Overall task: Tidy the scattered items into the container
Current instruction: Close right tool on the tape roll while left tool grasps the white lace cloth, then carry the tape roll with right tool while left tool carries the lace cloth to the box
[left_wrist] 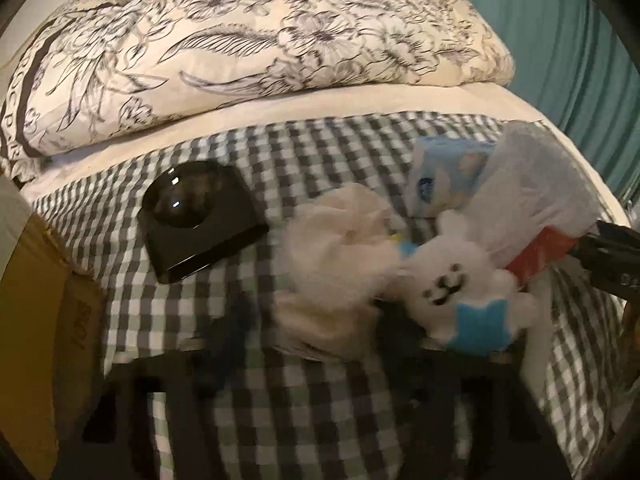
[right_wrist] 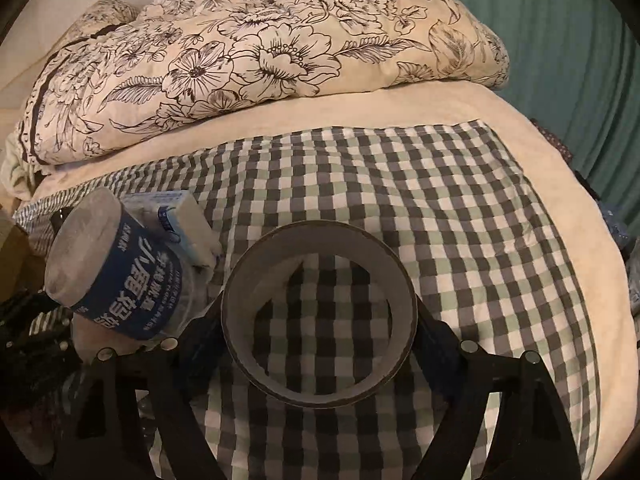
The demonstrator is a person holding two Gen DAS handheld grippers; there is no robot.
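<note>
The right tongs (right_wrist: 320,320) gripped a grey tape ring (right_wrist: 320,322); the left tongs (left_wrist: 316,336), blurred, straddled a white fluffy cloth (left_wrist: 340,264), grip unclear.

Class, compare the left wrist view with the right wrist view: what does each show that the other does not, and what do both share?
Only the left wrist view shows the white plush toy, the black box with a glossy dome and the cardboard box. Only the right wrist view shows the tape roll between the right gripper fingers. Both show the checked cloth, floral duvet and tissue pack.
</note>
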